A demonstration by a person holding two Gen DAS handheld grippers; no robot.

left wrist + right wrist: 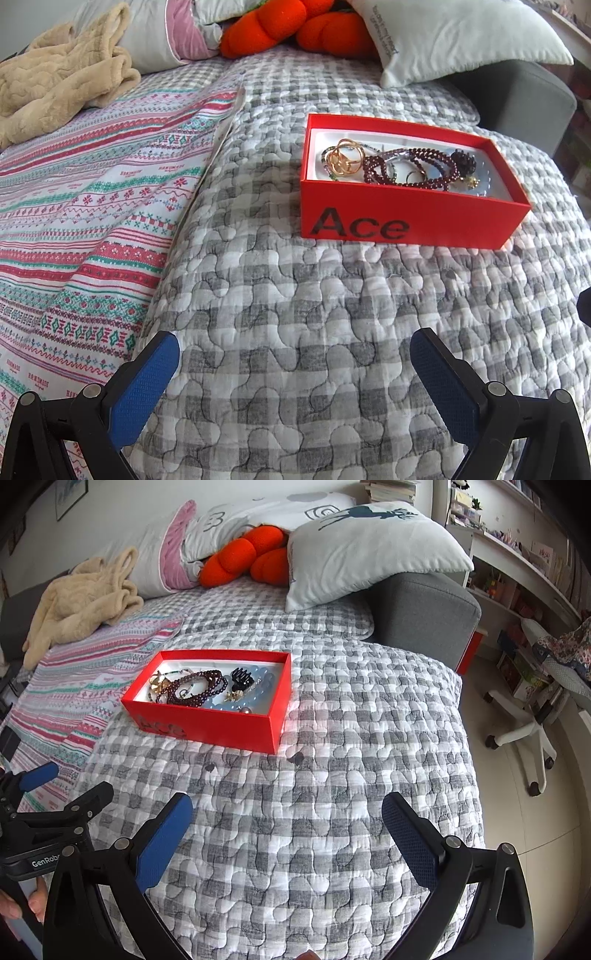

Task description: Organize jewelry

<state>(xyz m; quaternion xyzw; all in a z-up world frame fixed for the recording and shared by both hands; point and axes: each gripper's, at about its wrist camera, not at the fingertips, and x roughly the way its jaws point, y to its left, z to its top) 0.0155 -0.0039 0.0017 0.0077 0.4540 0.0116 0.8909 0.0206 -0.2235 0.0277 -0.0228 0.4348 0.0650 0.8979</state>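
A red open box [406,221] marked "Ace" sits on the grey checked quilt; it also shows in the right wrist view [221,727]. Inside lie a gold ring cluster [345,158], dark red bead strands [413,166], light blue beads [258,686] and a black hair claw [242,675]. My left gripper [295,350] is open and empty, hovering over the quilt in front of the box. My right gripper [288,812] is open and empty, also in front of the box. The left gripper shows in the right wrist view [55,805] at the left.
A striped patterned cover [92,184] lies to the left, a beige blanket [62,85] behind it. Pillows [369,542] and an orange plush [243,557] lie at the back. A grey armrest [424,613] and office chair [535,716] stand to the right.
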